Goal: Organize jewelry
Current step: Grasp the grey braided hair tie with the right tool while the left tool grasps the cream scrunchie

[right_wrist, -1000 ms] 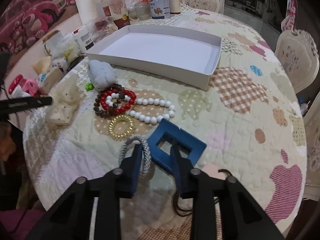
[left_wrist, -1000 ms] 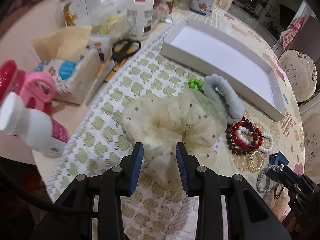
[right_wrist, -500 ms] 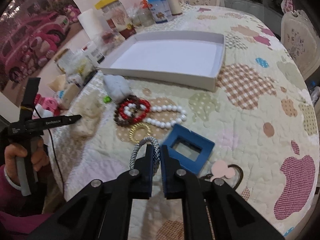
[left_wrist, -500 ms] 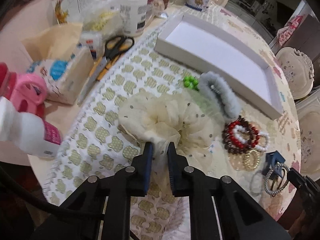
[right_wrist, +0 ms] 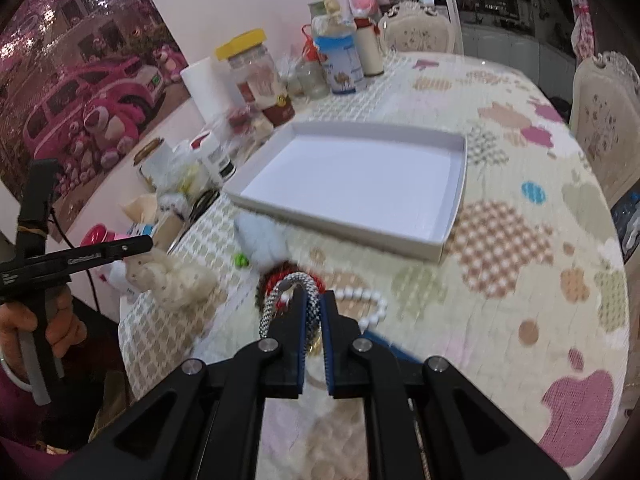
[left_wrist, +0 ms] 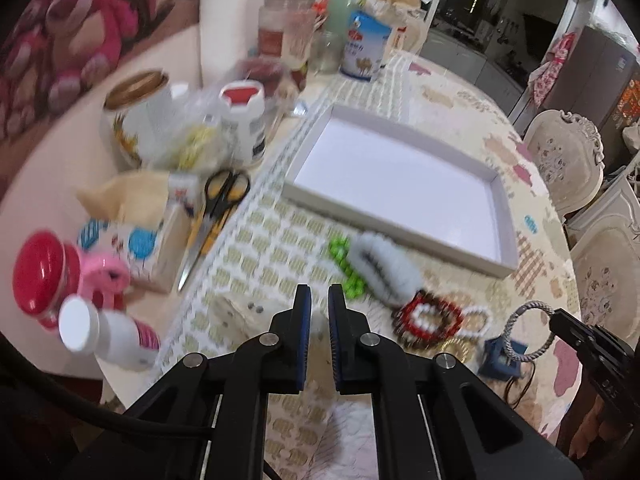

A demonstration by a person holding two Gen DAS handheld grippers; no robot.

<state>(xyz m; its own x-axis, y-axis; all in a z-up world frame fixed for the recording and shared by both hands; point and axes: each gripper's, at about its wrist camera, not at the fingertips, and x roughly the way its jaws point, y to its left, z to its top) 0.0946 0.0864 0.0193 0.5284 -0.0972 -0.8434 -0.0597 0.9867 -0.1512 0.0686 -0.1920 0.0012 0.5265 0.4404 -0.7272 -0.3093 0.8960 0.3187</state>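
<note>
**Both grippers loaded, lifting toward the tray**

Step in hand: pick-up done on both sides, carry not yet begun. The left gripper is clenched on the cream scrunchie; the right-wrist view shows it dangling off the fingertips above the quilted tablecloth. In the left-wrist view only a pale blur sits under the jaws, so the grip reads mostly from the other camera. The left jaws have just been closing, fabric pinched between them. The right gripper is clamped on the grey-and-white rope bracelet, loop sticking up and left of the pads, clear of the cloth.

Still on the table, near the tray's front edge: grey fuzzy hair clip, green beads, red-and-brown bead bracelets, white pearl strand, blue square piece.

The white tray looks empty so far.

Next move, my guess: swing both forward over the tray wall, lower, then let go. The scrunchie hangs low and floppy, so it needs height to clear the rim. The bracelet is stiff and could roll on release.
</note>
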